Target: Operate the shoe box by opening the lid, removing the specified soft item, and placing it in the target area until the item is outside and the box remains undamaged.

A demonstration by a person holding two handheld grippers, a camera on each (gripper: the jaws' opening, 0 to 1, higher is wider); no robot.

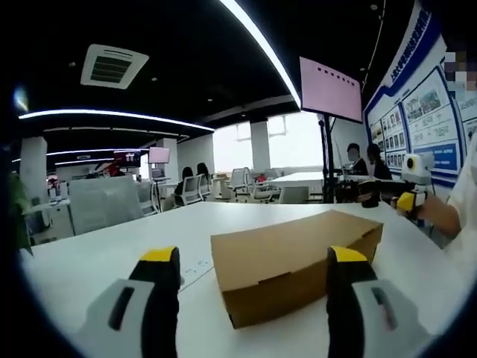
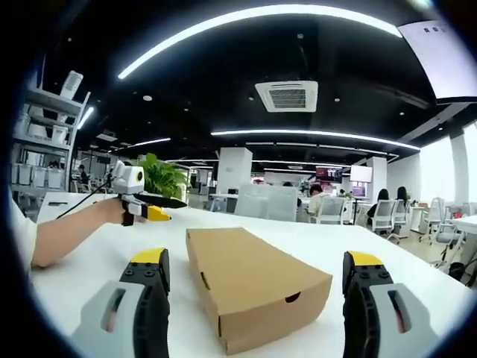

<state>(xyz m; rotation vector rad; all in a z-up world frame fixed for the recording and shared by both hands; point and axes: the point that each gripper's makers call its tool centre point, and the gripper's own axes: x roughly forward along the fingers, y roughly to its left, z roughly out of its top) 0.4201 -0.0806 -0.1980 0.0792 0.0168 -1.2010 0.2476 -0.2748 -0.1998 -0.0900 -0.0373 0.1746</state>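
A brown cardboard shoe box [image 1: 291,257] lies on the white table [image 1: 97,261] with its lid closed. In the left gripper view, my left gripper [image 1: 254,258] is open, its yellow-tipped jaws standing wide apart just short of the box's near corner. In the right gripper view, my right gripper [image 2: 256,259] is also open, and the shoe box [image 2: 250,280] lies between and beyond its jaws, end-on. Neither gripper touches the box. The right gripper [image 1: 410,200] also shows past the box's far end, held by a hand. The left gripper [image 2: 149,212] shows at the far left, on an outstretched arm. The box's contents are hidden.
The table [image 2: 417,283] stretches wide around the box. Behind it are desks, office chairs [image 1: 186,190] and seated people [image 1: 365,160]. A screen on a stand [image 1: 330,89] and a wall of posters [image 1: 417,119] stand on one side, and a green plant [image 2: 160,179] on the other.
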